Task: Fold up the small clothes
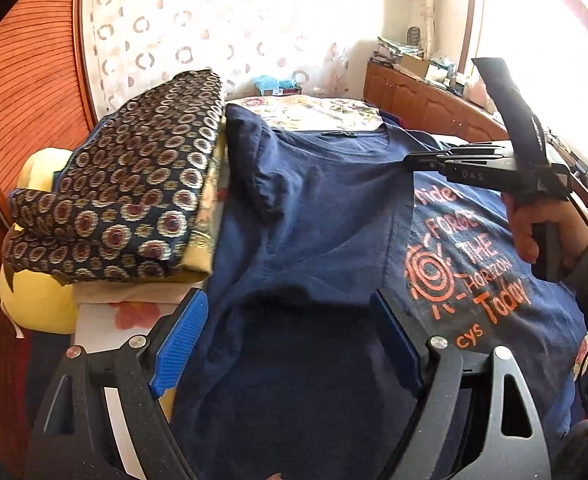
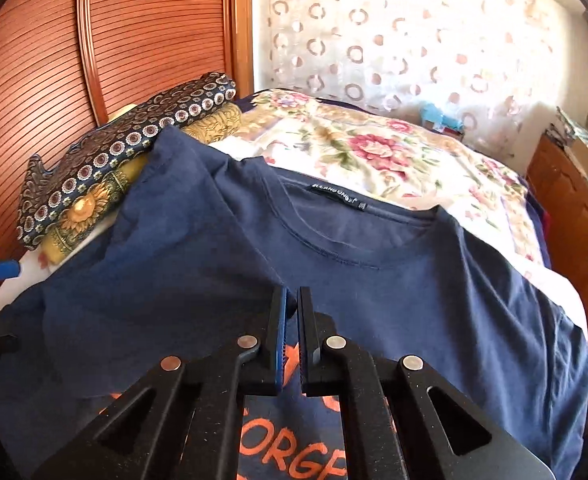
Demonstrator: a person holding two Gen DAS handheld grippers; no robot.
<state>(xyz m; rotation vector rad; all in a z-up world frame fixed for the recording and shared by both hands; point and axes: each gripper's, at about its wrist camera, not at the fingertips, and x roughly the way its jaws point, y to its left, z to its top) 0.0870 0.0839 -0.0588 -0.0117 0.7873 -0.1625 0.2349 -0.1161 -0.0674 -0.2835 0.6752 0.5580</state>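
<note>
A navy T-shirt [image 1: 318,208] with orange print lies spread on the bed, its left side folded over the middle so the print is half covered. It also shows in the right wrist view [image 2: 394,280], collar toward the far side. My left gripper [image 1: 289,332] is open just above the shirt's lower part, blue pads wide apart, nothing between them. My right gripper [image 2: 292,308] is shut at the edge of the folded flap near the chest; it also shows in the left wrist view [image 1: 414,158]. Whether cloth is pinched between its pads I cannot tell.
A stack of folded patterned cloths [image 1: 125,196] lies at the shirt's left, by the slatted wooden wall [image 1: 17,100]. The flowered bedspread [image 2: 374,148] stretches beyond the collar. A wooden cabinet [image 1: 426,100] with clutter stands at the right under the window.
</note>
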